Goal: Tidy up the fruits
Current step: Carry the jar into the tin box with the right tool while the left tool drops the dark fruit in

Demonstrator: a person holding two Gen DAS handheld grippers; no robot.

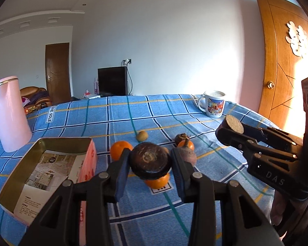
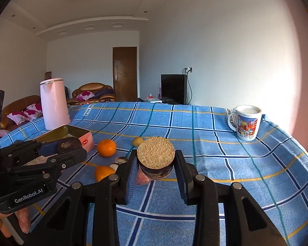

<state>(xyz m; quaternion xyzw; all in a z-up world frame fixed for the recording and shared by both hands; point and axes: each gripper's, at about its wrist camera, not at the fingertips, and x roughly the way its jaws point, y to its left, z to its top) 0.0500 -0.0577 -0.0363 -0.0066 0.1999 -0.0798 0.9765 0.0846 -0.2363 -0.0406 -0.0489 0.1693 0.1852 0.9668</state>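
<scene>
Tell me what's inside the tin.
The tin holds printed paper sheets; no fruit shows in it. Its near wall hides the near part of the floor, and anything under the sheets is covered.

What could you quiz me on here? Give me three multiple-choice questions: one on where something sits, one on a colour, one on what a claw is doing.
1. Where does the mug stand?
A. at the table's far right corner
B. inside the open tin
C. on the sofa

2. What colour is the tall jug?
A. green
B. pink
C. black

3. What is the left gripper doing?
A. hanging open and empty
B. lifting the mug
C. shut on a dark round fruit

Answers:
1 A: the mug sits on the blue checked cloth near its far right edge.
2 B: the jug is pale pink.
3 C: the left gripper has both fingers pressed against the dark round fruit.
</scene>
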